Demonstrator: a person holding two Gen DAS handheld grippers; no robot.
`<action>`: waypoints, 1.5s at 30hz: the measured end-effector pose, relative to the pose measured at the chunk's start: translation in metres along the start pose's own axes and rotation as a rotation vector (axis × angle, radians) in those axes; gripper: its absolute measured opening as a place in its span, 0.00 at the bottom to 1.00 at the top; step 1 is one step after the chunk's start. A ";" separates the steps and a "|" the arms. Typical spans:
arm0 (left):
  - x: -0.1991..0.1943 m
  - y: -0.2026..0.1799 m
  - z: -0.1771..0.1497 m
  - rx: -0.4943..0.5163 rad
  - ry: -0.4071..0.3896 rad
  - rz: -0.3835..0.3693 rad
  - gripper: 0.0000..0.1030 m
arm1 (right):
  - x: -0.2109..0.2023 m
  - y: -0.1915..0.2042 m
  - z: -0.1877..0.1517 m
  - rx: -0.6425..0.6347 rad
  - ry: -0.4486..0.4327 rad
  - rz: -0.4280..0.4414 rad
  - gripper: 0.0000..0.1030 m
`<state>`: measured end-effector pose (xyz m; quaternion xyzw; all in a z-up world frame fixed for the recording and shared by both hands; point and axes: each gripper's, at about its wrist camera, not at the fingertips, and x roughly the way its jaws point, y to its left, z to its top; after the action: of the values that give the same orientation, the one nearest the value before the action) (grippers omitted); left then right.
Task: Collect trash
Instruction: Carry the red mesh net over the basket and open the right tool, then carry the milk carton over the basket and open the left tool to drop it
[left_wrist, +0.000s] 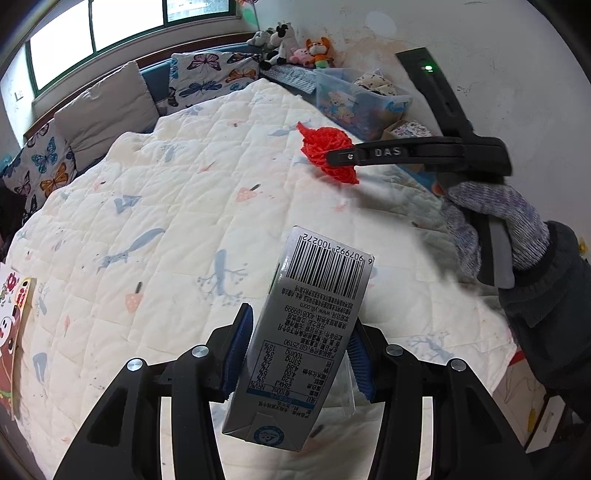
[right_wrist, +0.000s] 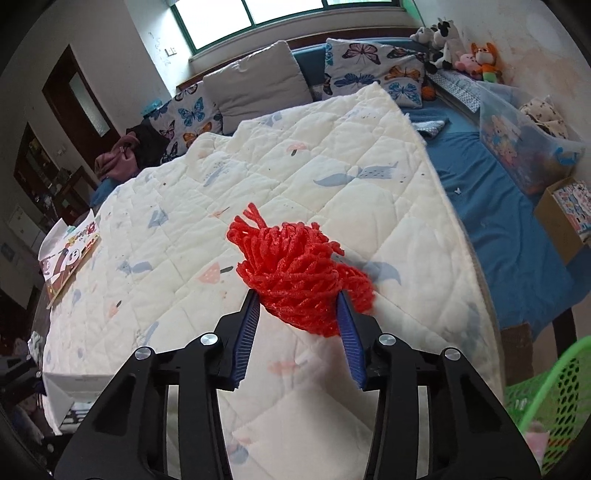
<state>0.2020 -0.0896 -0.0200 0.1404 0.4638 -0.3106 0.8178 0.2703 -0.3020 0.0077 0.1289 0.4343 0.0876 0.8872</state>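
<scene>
Above the quilted bed (left_wrist: 155, 206), the left tool (left_wrist: 295, 347) clamps a milk carton (left_wrist: 299, 332), long axis pointing away, barcode end farthest; the right tool (right_wrist: 299, 314) grips red netting (right_wrist: 295, 269).

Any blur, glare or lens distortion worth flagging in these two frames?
Left wrist: windows blown out, gloved hand motion-blurred, milk carton print sharp. Right wrist: red mesh crisp in the right tool, window glare, strong fisheye bending with dark corners in both views.

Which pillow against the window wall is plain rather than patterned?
The grey pillow, under the window. It has no print, while the pillows on either side of it carry coloured butterflies.
</scene>
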 end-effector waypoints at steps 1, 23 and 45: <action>0.000 -0.005 0.001 0.009 -0.004 -0.004 0.46 | -0.008 -0.002 -0.004 0.001 -0.007 0.000 0.42; 0.025 -0.123 0.029 0.168 -0.001 -0.131 0.46 | -0.157 -0.131 -0.141 0.206 -0.057 -0.212 0.42; 0.073 -0.252 0.068 0.327 0.044 -0.189 0.46 | -0.215 -0.213 -0.213 0.429 -0.077 -0.323 0.55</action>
<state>0.1143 -0.3455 -0.0307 0.2338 0.4361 -0.4541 0.7409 -0.0203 -0.5300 -0.0224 0.2462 0.4240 -0.1541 0.8578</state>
